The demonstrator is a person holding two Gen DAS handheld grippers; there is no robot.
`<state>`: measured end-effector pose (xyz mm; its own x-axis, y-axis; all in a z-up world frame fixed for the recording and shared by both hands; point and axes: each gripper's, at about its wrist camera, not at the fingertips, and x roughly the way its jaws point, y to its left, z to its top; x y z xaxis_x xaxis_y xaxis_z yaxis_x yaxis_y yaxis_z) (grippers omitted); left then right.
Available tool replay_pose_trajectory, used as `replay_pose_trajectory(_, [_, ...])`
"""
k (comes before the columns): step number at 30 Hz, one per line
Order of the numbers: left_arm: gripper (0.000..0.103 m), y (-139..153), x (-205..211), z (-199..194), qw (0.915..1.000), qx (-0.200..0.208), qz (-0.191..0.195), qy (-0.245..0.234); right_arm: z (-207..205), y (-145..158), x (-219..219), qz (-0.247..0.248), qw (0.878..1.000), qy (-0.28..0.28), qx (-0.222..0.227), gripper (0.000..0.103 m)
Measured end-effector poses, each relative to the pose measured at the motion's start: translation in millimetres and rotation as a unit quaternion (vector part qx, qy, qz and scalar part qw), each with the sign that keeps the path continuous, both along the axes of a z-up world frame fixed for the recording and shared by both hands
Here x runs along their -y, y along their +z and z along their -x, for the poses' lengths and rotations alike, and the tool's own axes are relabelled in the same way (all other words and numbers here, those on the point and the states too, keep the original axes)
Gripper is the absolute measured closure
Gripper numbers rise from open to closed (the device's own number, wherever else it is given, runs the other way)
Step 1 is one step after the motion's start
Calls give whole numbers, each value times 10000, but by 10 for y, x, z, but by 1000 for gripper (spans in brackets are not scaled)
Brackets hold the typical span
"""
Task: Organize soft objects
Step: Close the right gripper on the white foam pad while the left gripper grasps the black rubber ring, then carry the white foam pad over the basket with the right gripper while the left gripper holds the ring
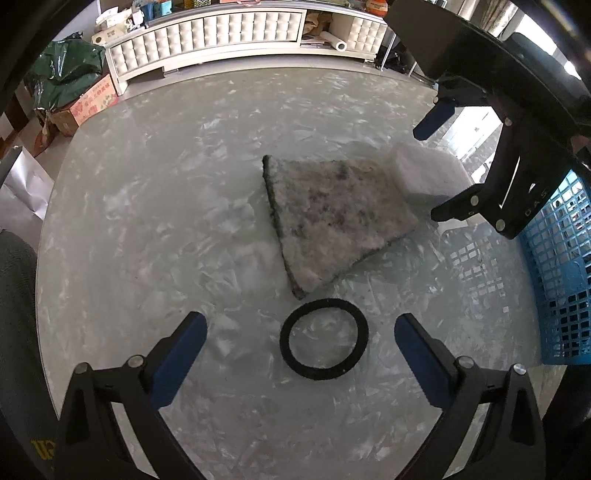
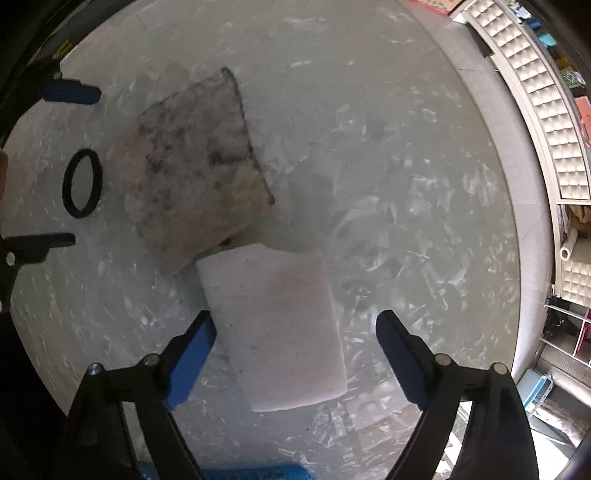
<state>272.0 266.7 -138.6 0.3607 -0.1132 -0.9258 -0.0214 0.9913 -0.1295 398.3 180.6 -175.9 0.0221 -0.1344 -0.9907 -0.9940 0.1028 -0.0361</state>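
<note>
A black ring [image 1: 324, 339] of soft material lies flat on the pale glass table, between the fingers of my open left gripper [image 1: 300, 332]. Beyond it lies a grey mottled felt pad [image 1: 332, 218], with a white foam block [image 1: 424, 173] at its far right corner. My right gripper [image 2: 295, 328] is open, its fingers on either side of the white foam block [image 2: 275, 325]. The felt pad [image 2: 195, 166] and the ring [image 2: 82, 181] also show in the right wrist view. The right gripper also shows in the left wrist view [image 1: 439, 166], above the foam block.
A blue plastic basket [image 1: 561, 280] stands at the table's right edge. A white tufted cabinet [image 1: 229, 33] runs along the far wall. A cardboard box [image 1: 88, 103] and a green bag [image 1: 66, 70] sit on the floor at left.
</note>
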Motion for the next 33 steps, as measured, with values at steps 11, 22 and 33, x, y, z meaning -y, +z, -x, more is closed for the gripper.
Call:
replay_pose_trajectory(11, [70, 90, 48, 41, 9997, 45, 79, -228, 311, 146, 53, -222, 9989, 261, -330, 49])
replay_pose_trajectory(22, [99, 100, 80, 145, 9994, -21, 235, -245, 651, 216, 69, -207, 9974, 601, -343, 61])
replay_pose_trajectory(33, [99, 424, 163, 381, 9992, 206, 257, -248, 1067, 501, 193, -198, 9970, 747, -65, 63])
